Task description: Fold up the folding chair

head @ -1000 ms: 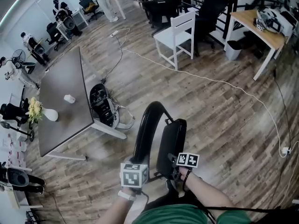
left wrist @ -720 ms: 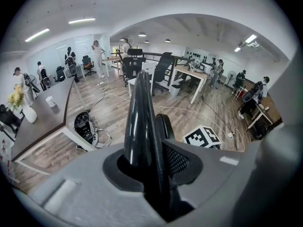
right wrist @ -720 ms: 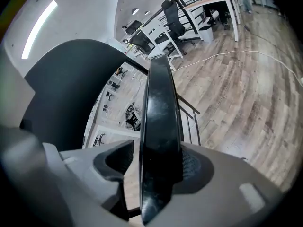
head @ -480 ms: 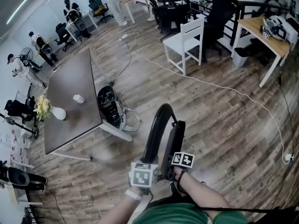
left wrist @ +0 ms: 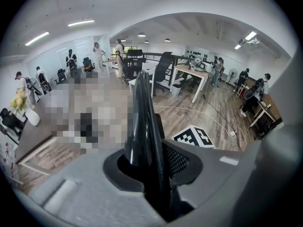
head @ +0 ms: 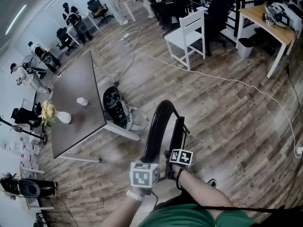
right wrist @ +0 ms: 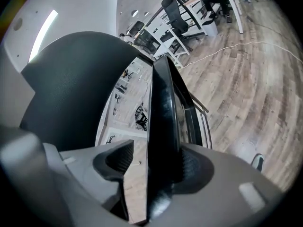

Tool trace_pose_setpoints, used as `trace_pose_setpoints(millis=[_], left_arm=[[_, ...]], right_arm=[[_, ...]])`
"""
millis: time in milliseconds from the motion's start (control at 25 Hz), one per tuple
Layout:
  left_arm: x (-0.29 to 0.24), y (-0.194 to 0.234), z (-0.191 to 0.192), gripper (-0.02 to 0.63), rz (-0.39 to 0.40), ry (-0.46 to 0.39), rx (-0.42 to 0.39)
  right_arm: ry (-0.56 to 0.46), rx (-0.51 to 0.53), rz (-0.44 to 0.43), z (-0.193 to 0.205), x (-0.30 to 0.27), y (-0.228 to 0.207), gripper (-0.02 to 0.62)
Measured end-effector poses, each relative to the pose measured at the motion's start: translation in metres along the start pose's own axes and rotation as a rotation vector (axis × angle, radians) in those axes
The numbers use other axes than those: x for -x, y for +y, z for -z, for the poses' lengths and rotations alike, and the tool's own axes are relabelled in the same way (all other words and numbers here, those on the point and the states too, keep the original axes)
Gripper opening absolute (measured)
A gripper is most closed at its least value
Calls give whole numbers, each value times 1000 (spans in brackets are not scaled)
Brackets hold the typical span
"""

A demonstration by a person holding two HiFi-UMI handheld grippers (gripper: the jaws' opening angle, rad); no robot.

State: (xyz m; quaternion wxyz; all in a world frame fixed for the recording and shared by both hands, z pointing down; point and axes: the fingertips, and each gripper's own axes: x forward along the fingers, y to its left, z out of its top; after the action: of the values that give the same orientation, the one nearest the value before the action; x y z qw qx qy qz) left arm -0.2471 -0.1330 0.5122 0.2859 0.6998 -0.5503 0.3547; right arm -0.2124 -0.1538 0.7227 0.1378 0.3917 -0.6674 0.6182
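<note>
The chair [head: 158, 122] stands on the wood floor [head: 227, 117] right at the person's feet, just off the near corner of the dark table [head: 71, 103], and it looks nearly folded. Its curved back frame and its seat [head: 179, 134] stand almost upright, side by side, with only a narrow gap between them. Both run lengthwise away from the person. The left gripper [left wrist: 151, 162] is clamped on the black frame tube, which rises straight out from between its jaws. The right gripper [right wrist: 156, 167] has its jaws apart around the seat's near edge. One pad [right wrist: 189, 167] lies against the panel, while the other seems to stand just off it, with a strip of floor showing through. In the head view the two grippers sit close together at the chair's near end, left on the frame, right on the seat, each pointing forward and down along the part it has. The fold probably turns on that gap, with the seat lying just right of the frame. The right hand, the nearer to the seat, would need to press it leftward against the frame while the left holds the tube steady.
</note>
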Motion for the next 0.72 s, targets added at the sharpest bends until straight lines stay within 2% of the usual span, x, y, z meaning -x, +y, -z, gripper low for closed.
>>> trace_pose_setpoints(millis=[360, 520, 640, 720], left_arm=[[-2, -5, 4, 98, -10, 25, 0], [-3, 0, 2, 98, -29, 24, -18], [-4, 0, 2, 94, -31, 30, -13], [-5, -3, 2, 94, -35, 28, -16]], right_arm=[[5, -12, -46, 2, -4, 5, 248], [1, -37, -157, -1, -3, 10, 249], [4, 25, -219, 0, 3, 12, 260], [-7, 87, -221, 0, 13, 6, 275]])
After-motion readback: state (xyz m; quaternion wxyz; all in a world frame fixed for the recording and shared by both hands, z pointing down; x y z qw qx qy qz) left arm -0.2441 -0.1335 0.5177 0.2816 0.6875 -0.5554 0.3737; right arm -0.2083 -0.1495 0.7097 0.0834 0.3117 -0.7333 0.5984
